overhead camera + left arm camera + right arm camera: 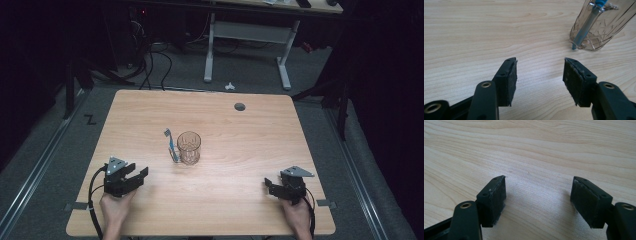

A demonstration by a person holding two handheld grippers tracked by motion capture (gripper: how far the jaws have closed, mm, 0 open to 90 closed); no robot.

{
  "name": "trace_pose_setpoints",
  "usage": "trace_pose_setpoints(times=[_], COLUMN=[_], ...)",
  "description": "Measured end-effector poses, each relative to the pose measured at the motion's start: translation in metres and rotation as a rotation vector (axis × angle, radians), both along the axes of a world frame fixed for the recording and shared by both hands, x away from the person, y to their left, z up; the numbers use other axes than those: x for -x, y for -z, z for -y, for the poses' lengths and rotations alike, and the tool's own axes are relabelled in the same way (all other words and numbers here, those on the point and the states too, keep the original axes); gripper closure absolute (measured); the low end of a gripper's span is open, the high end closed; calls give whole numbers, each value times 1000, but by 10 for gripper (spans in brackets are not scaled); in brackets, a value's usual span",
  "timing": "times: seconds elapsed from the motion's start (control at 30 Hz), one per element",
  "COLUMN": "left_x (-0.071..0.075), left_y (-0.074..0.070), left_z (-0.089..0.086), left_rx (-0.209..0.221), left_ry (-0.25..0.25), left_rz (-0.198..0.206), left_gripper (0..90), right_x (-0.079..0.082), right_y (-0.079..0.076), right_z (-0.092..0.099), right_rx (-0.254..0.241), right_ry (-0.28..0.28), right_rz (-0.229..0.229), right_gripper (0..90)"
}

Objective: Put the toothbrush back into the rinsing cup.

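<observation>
High view: the table [225,200] is lit from above and reads evenly bright, while the floor and room around it fall off into near black. Picture soft and low in detail. The glass [189,148] near the table's middle is slightly fuzzy and casts only a faint shadow.

Both gripper views: bright, warm wood grain. Soft shadow on the wood between the pads [496,200]. The glass [599,25] is sharp, with small glints.
</observation>
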State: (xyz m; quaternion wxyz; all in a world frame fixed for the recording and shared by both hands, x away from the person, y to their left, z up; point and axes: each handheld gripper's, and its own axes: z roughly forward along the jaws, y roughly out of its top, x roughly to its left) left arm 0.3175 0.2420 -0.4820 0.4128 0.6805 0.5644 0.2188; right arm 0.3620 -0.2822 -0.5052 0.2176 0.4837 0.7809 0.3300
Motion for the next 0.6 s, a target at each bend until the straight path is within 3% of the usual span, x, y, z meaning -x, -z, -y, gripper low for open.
trace_pose_setpoints(times=[0.23, 0.6], left_x=[-5, -14], left_y=[8, 16], left_z=[4, 14], left_rx=[-38, -82], left_ry=[0, -6], left_rz=[-28, -36], left_gripper=[451, 449], right_x=[0, 0], right_y=[0, 0], right_z=[0, 0], right_rx=[0, 0], right_ry=[0, 1], right_rz=[0, 1], right_gripper=[288, 288])
